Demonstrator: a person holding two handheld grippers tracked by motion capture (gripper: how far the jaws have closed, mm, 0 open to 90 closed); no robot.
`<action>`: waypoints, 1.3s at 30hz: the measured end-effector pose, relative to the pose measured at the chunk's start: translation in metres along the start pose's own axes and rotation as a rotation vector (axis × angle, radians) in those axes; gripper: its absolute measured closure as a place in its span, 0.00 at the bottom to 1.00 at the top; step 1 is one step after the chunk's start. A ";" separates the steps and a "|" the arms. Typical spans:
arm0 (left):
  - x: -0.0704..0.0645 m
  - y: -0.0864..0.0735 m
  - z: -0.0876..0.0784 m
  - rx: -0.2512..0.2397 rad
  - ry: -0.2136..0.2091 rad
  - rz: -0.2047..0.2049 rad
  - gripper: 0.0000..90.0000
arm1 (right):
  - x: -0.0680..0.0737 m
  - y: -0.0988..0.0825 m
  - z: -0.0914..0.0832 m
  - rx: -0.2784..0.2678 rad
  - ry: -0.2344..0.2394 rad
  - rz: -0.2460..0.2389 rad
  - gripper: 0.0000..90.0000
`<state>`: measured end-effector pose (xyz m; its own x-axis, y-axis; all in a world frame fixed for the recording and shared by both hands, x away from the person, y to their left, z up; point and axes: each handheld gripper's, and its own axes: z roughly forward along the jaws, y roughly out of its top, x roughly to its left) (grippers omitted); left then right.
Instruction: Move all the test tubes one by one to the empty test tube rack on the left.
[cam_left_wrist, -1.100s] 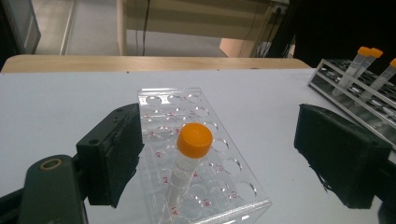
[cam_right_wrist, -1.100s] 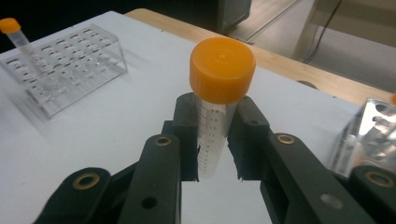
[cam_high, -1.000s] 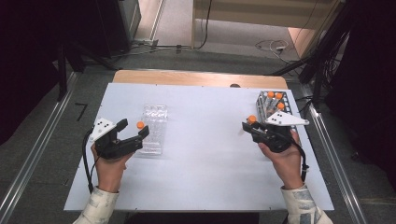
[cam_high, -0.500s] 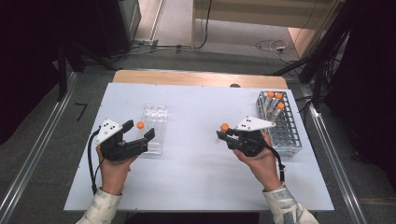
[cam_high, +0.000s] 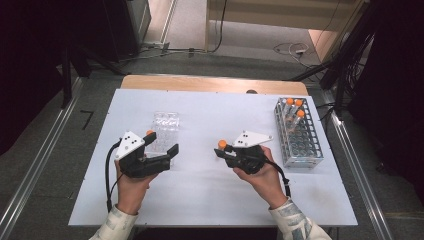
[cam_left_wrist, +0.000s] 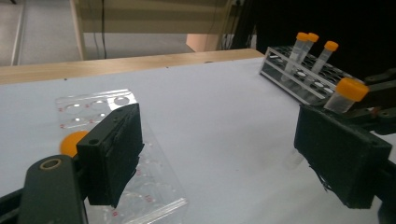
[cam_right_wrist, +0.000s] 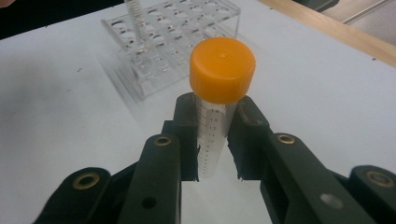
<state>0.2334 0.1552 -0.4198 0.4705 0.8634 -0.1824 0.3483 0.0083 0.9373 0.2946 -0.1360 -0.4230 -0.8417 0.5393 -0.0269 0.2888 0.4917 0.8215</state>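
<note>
Right gripper clenches an orange-capped tube just below its cap, clear of the rack – left gripper gapes empty over the well plate, likely awaiting a handover

Even overhead light falls on the white counter, which is bright while the surroundings lie in darkness. Shadows are faint and soft. Both gripper views are slightly soft, with the near claws blurred.

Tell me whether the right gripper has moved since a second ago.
Yes. The right gripper, shut on an orange-capped tube, moved left, away from the tube rack.
</note>
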 end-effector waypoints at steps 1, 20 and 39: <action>-0.003 -0.001 0.001 0.001 -0.007 0.004 0.17 | 0.002 0.000 0.002 0.004 0.006 -0.005 0.80; -0.044 -0.016 0.022 0.066 -0.096 0.090 0.26 | 0.038 -0.002 0.033 0.049 0.095 -0.072 0.80; -0.059 -0.024 0.028 0.085 -0.113 0.184 0.68 | 0.044 -0.002 0.036 0.050 0.126 -0.068 0.80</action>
<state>0.2194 0.0900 -0.4400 0.6182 0.7846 -0.0473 0.3131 -0.1906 0.9304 0.2734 -0.0880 -0.4463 -0.9097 0.4151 -0.0071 0.2490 0.5592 0.7908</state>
